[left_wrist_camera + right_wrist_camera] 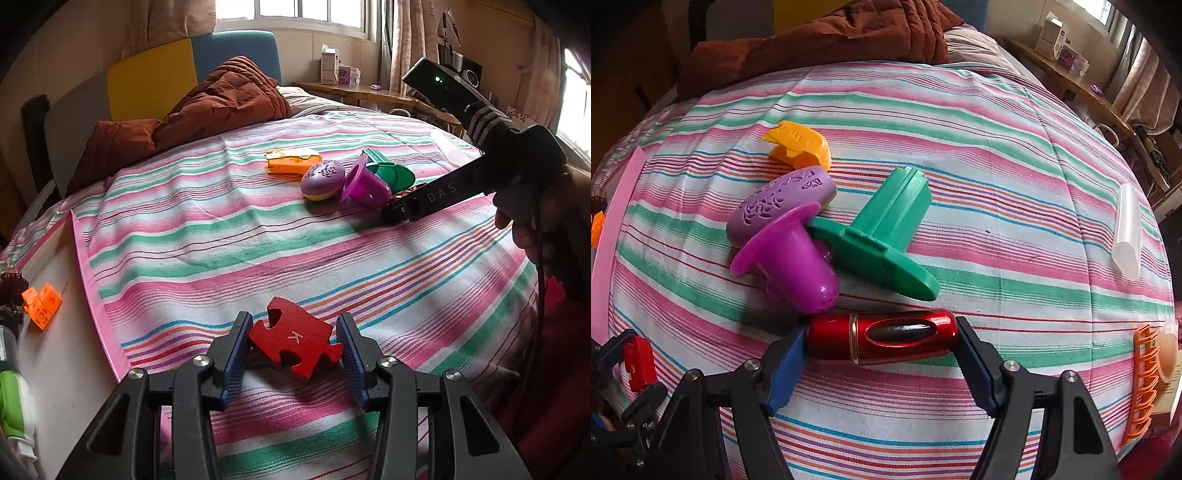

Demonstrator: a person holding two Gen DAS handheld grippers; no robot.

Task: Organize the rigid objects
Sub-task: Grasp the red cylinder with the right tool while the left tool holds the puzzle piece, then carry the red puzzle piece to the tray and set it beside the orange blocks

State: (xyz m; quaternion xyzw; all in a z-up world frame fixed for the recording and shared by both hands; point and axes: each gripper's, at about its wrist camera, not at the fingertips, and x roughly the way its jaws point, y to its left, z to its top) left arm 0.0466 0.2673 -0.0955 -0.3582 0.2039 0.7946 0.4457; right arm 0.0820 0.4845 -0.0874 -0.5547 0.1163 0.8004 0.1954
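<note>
left wrist view: the left gripper point(294, 347) grasps a red puzzle piece point(295, 345) marked "k", its blue pads point(236, 354) pressed against the piece's two sides, just above the striped bedspread point(221, 236). to the left, a pink-edged tray point(85, 254) holds an orange block point(41, 305). farther up the bed lie an orange mould point(291, 161), a lilac egg point(323, 180), a purple cup point(364, 184) and a green stamp point(391, 173), clustered together. the right gripper point(397, 212) reaches down just beside the cup, with something red at its tip; its grip cannot be told from here. a brown quilt point(214, 99) is heaped near the headboard.

right wrist view: the right gripper point(882, 338) is clenched on a red lipstick point(882, 336), held crosswise between the blue pads point(785, 369), low over the bedspread point(997, 184). just beyond it, the purple cup point(790, 262) lies on its side, touching the lilac egg point(775, 203) and the green stamp point(882, 236). the orange mould point(799, 146) lies behind the egg. a white tube point(1127, 230) lies well apart on the right, and an orange rack point(1143, 384) sits at the right edge. the left gripper point(624, 373) with the red piece point(639, 363) shows at lower left.
</note>
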